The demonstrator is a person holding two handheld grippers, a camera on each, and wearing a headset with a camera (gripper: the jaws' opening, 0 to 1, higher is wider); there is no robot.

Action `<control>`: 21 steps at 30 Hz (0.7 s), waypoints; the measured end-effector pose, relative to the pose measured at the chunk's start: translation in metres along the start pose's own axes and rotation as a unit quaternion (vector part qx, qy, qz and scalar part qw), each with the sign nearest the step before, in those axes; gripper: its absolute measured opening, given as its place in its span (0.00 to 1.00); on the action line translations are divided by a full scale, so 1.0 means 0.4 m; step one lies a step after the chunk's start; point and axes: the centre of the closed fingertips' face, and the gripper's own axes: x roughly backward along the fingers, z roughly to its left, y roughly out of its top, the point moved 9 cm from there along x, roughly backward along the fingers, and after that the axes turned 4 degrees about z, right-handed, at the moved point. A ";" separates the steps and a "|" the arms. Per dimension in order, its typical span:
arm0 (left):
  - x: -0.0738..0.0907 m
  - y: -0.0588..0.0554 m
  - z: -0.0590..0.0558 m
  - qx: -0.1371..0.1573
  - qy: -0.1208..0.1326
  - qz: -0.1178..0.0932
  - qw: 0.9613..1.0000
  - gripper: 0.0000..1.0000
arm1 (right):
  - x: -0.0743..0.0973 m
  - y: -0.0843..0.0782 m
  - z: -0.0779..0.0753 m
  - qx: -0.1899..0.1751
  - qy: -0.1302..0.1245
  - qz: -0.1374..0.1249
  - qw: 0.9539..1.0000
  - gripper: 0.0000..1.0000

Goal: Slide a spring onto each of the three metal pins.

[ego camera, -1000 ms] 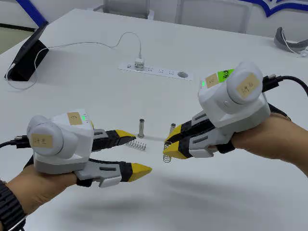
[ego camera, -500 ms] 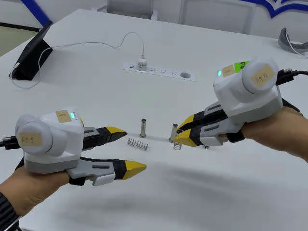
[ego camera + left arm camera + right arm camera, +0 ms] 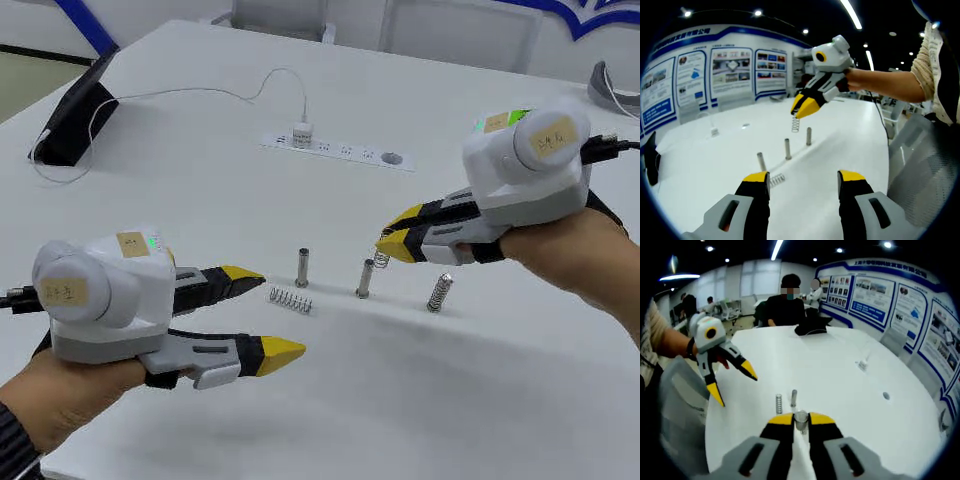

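While the right gripper point(image 3: 390, 245) hangs over the white tabletop point(image 3: 480, 400), I see its yellow-tipped jaws pinching the top of a small coiled steel spring point(image 3: 381, 259). That spring dangles just above and behind the middle bare metal pin point(image 3: 365, 278); I can't tell if they touch. The right gripper view agrees: the spring end point(image 3: 801, 417) is clamped between nearly closed tips. Three upright pins stand in a row: the bare metal pin nearest the left gripper point(image 3: 302, 267), the middle one, and the far pin already wearing a spring point(image 3: 438, 292). A second loose spring point(image 3: 290, 299) lies flat on the table just in front of the near pin, between it and the left gripper point(image 3: 265, 310). The left gripper's jaws are spread wide with nothing between them, and it hovers low over the table. In its own view the loose spring point(image 3: 776, 179) sits just beside one yellow tip. A white power strip point(image 3: 335, 150) and a black tablet point(image 3: 70, 110) sit well behind the pins.
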 end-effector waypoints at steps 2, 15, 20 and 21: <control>0.001 -0.003 0.000 0.001 0.000 0.001 1.000 0.55 | -0.011 -0.002 -0.007 -0.006 -0.004 -0.001 1.000 0.12; 0.013 -0.021 0.013 0.010 0.004 0.001 1.000 0.55 | -0.060 -0.018 -0.016 -0.026 -0.005 0.012 1.000 0.12; 0.010 -0.027 0.015 0.012 0.001 0.002 1.000 0.54 | -0.068 -0.023 -0.020 -0.031 -0.007 0.014 0.999 0.12; 0.010 -0.027 0.015 0.012 0.000 0.002 1.000 0.54 | -0.070 -0.025 -0.021 -0.031 -0.007 0.015 0.999 0.12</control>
